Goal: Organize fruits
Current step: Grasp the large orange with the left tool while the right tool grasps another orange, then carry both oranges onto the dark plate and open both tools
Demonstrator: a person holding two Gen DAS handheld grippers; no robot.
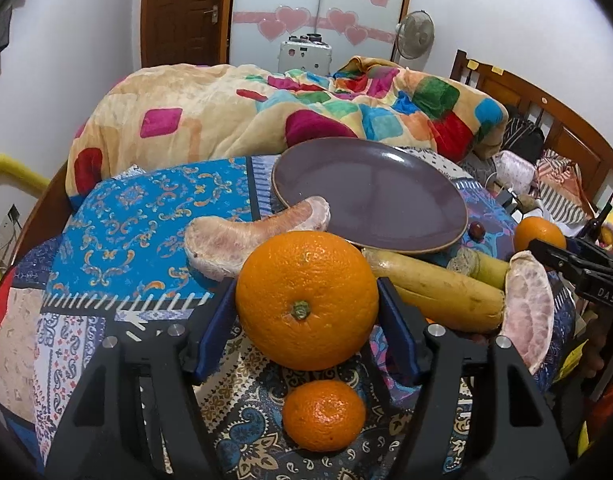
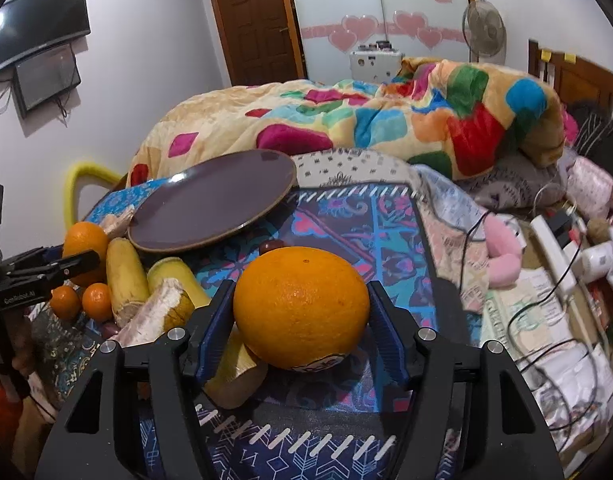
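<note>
Each hand-held gripper, left (image 1: pixel 306 300) and right (image 2: pixel 301 308), clasps an orange (image 1: pixel 306 300) (image 2: pixel 301 308): firm, round, slick, so keep pads at its widest girth.

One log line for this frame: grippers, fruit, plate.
left gripper: shut on orange | right gripper: shut on stickered orange | plate: empty | banana, pomelo segments: on cloth

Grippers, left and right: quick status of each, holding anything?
Left gripper: shut on a large orange, lifted above the tablecloth.
Right gripper: shut on another large orange with a sticker underneath.
</note>
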